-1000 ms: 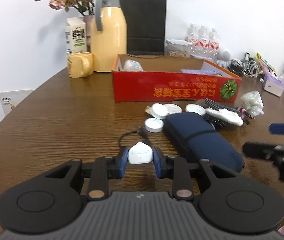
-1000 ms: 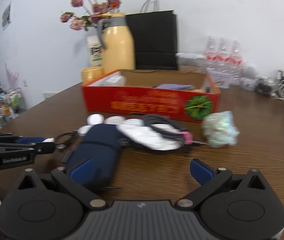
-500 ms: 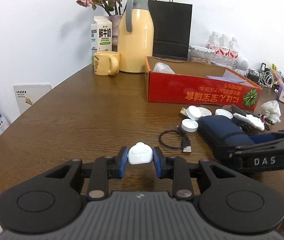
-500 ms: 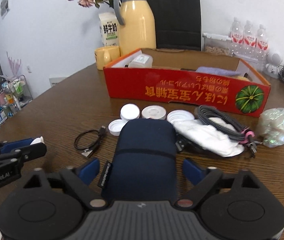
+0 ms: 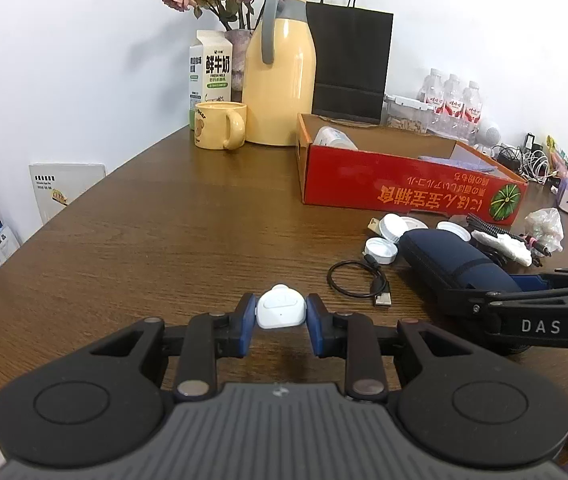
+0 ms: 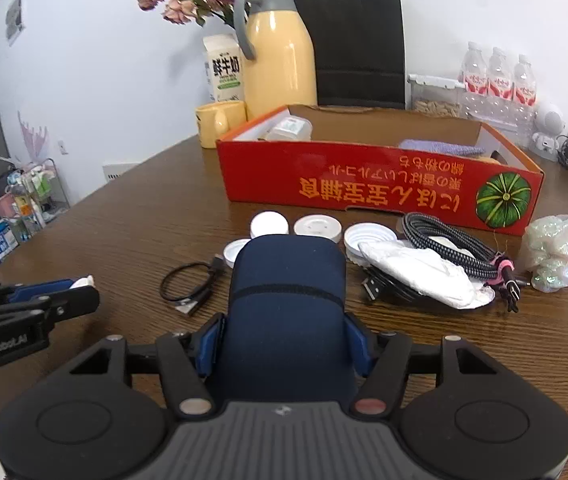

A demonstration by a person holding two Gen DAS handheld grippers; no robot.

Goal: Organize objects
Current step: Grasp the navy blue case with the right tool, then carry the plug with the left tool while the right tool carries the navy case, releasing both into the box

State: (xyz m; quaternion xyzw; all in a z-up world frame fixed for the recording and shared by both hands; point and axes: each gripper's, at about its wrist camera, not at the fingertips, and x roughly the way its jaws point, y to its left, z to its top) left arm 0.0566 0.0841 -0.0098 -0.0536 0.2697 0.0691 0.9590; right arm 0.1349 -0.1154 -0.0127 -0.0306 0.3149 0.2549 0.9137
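My left gripper [image 5: 279, 316] is shut on a small white charger plug [image 5: 281, 311] and holds it above the brown table near its front. My right gripper [image 6: 286, 344] is shut on a dark blue pouch [image 6: 287, 300] that lies on the table; the pouch also shows in the left wrist view [image 5: 452, 264]. A red cardboard box [image 6: 364, 184] stands open behind the pouch. Several white lids [image 6: 318, 229], a short black cable [image 6: 187, 286], a braided cable [image 6: 452, 248] and a white wrapper [image 6: 420, 272] lie in front of the box.
A yellow thermos [image 5: 279, 72], yellow mug [image 5: 219, 125], milk carton [image 5: 209, 76], flowers and a black paper bag [image 5: 350, 64] stand at the back. Water bottles [image 6: 498, 76] and tangled cables sit at the back right. A crumpled plastic bag [image 6: 556, 254] lies at the right.
My right gripper has closed its jaws onto the blue pouch. My left gripper has drawn back and left with the white plug held.
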